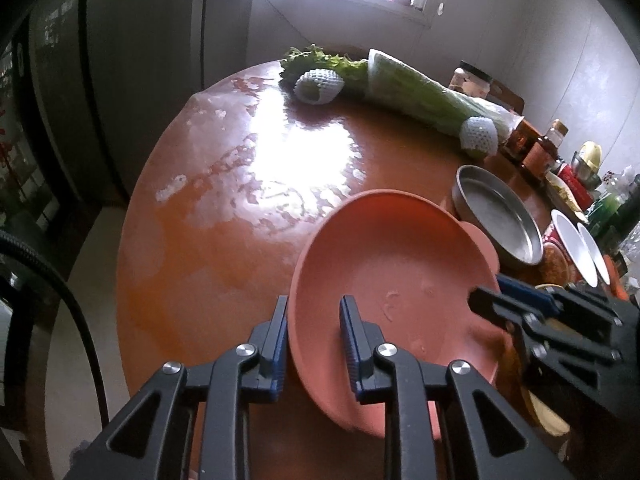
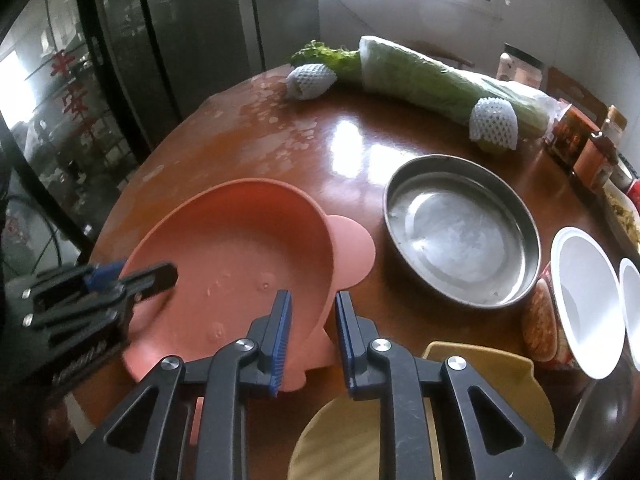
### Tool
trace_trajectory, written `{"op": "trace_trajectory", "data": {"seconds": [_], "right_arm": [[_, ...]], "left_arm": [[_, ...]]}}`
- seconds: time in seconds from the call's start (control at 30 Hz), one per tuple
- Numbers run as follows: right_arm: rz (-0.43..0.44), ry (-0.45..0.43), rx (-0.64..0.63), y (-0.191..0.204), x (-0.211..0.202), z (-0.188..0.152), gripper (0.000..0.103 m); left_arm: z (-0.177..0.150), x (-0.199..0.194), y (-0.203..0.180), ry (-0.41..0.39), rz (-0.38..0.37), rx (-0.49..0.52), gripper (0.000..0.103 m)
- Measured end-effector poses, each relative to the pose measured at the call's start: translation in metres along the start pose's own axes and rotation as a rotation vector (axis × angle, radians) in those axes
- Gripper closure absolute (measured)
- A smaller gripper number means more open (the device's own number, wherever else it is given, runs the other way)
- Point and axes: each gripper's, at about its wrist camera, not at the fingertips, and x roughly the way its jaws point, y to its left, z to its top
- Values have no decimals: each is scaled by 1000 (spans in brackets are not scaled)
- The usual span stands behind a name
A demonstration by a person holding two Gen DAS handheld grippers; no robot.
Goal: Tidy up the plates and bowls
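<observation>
A pink bowl [image 1: 396, 280] with flat ear-shaped handles is tilted over the brown round table [image 1: 224, 216]. My left gripper [image 1: 314, 340] has one finger on each side of its near rim. My right gripper [image 2: 310, 336] straddles the opposite rim of the pink bowl [image 2: 240, 252], one finger inside, one outside by the ear handle. Each gripper shows in the other's view, gripping the bowl edge. A steel pan [image 2: 462, 228] sits right of the bowl and also shows in the left wrist view [image 1: 500, 216]. A yellow dish [image 2: 492, 384] lies under my right gripper.
White paper bowls [image 2: 586, 304] stand on their sides at the right. A long wrapped cabbage [image 2: 440, 80] and two foam-netted fruits [image 2: 310, 80] lie at the back of the table. Jars and bottles [image 2: 592, 148] crowd the far right. A dark fridge [image 2: 168, 40] stands behind left.
</observation>
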Motion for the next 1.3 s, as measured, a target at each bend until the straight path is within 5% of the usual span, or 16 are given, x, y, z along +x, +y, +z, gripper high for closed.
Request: {"op": "trace_trajectory", "data": {"seconds": [0.7,1.3], "right_arm": [[54,-12,81,5,-18,-20,76],[-25,-81,68,3,-33,-18,66]], "left_arm": [[27,20,-3,11,27,57,74],[24,-8,-1,-70,72,66,63]]}}
